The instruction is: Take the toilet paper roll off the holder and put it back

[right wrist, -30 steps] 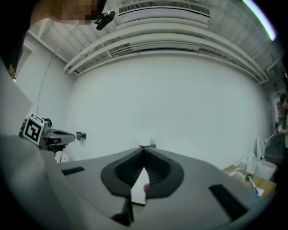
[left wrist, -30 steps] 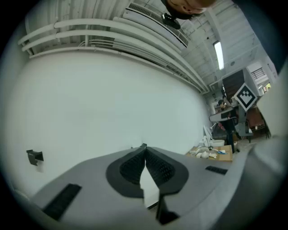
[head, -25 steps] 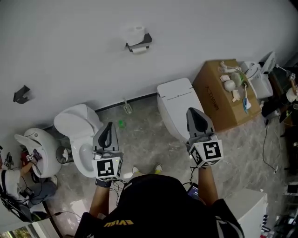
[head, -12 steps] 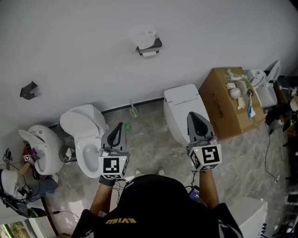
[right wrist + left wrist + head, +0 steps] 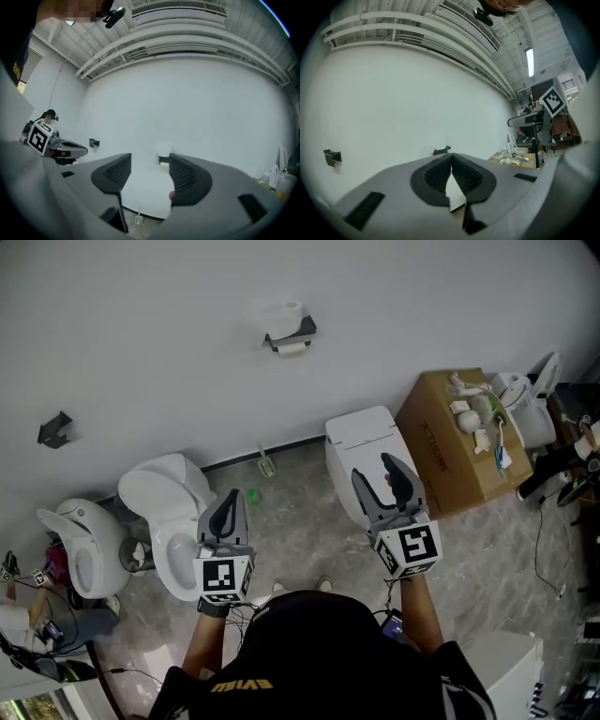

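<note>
While the toilet paper roll [image 5: 292, 311] sits on its holder [image 5: 292, 335], upper centre, our left tool [image 5: 232, 499] is together, right tool [image 5: 378, 474] just opening, empty. We judge it light, crushable: pinch its sides gently.

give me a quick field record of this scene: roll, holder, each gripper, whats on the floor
toilet paper roll: at the holder, untouched, far from both grippers
holder: black, fixed to the white wall
left gripper: fingers together, empty, aimed at the wall
right gripper: fingers apart, have just been opening, nothing between them
floor: open toilet, closed toilet, cardboard box with small items on top
</note>
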`<state>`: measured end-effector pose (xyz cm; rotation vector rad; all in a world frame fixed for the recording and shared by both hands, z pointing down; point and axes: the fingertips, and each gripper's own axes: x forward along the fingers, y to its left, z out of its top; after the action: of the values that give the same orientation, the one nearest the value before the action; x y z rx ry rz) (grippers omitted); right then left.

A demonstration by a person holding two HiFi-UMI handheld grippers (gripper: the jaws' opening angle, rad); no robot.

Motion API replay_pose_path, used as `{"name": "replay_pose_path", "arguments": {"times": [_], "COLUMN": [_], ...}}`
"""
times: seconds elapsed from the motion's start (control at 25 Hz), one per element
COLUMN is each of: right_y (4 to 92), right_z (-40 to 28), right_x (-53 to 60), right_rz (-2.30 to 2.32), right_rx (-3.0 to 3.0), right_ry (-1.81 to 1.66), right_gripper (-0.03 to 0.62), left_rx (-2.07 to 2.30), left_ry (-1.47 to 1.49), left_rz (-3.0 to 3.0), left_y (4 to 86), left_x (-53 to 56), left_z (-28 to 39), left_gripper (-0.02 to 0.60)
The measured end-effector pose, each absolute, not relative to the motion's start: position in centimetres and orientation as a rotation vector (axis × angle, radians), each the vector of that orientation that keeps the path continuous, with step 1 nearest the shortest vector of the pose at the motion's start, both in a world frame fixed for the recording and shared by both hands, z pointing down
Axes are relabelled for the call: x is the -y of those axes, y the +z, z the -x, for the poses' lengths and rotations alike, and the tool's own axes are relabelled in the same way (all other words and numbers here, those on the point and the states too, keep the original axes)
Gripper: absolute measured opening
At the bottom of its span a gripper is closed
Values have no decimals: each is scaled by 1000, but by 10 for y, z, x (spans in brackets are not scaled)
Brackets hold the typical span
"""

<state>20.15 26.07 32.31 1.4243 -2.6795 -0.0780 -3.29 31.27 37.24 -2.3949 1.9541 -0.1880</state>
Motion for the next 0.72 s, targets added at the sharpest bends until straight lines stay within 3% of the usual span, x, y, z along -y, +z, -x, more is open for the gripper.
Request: {"name": "replay_pose_path", "arguments": {"times": [0.08,0.16,0.72], "right_y": [324,325,322], "right_z": [-197,-196,-185], "right_x": [-260,-258,-269], "right_rz": [-1395,-1415,-1441], "right_rx": [2705,2737,2658], "right_ry": [-42,32,-44], "right_gripper": [341,576,584], "left_rx": [-1952,-1959,-1987], "left_ry": [-193,-188,-144], "left_rz": [2396,2399,2393], "left_y": [372,374,369], "left_x": [-314,-315,-332], "left_z": [32,32,50], "left_gripper": [12,12,12]}}
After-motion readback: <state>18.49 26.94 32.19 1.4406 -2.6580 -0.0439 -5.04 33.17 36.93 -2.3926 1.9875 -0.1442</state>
